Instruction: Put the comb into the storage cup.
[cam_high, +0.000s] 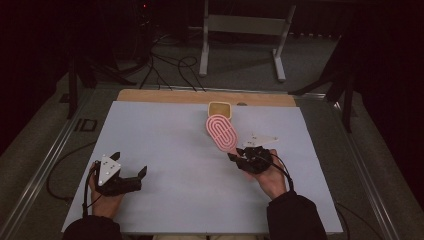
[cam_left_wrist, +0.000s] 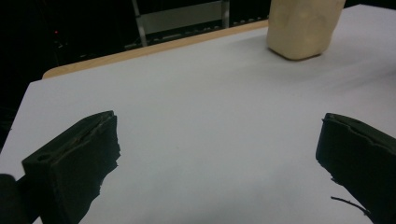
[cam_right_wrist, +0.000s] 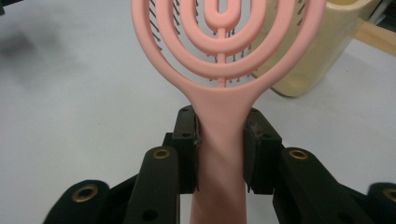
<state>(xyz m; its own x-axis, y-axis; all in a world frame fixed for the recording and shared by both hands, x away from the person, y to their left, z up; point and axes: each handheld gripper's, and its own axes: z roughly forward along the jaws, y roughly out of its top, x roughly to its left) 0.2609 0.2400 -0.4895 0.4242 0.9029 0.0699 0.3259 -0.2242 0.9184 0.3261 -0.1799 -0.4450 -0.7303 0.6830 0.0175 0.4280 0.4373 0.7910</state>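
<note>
A pink hairbrush (cam_high: 222, 132) with an oval head of concentric rings is held above the white table, its head pointing toward the far side. My right gripper (cam_high: 235, 156) is shut on its handle; in the right gripper view the handle (cam_right_wrist: 220, 135) sits squeezed between both pads. Just beyond the brush head stands a cream square cup (cam_high: 219, 109), upright, also seen close behind the brush (cam_right_wrist: 322, 51). My left gripper (cam_high: 131, 166) hovers at the front left of the table, open with nothing between its jaws (cam_left_wrist: 215, 154). The cream cup (cam_left_wrist: 301, 25) lies far ahead of it.
The white board (cam_high: 165, 145) covers a wooden tabletop whose far edge (cam_high: 200, 96) shows as a strip. Beyond the table stand a metal frame (cam_high: 240, 35) and cables on the floor. Metal rails run along both sides.
</note>
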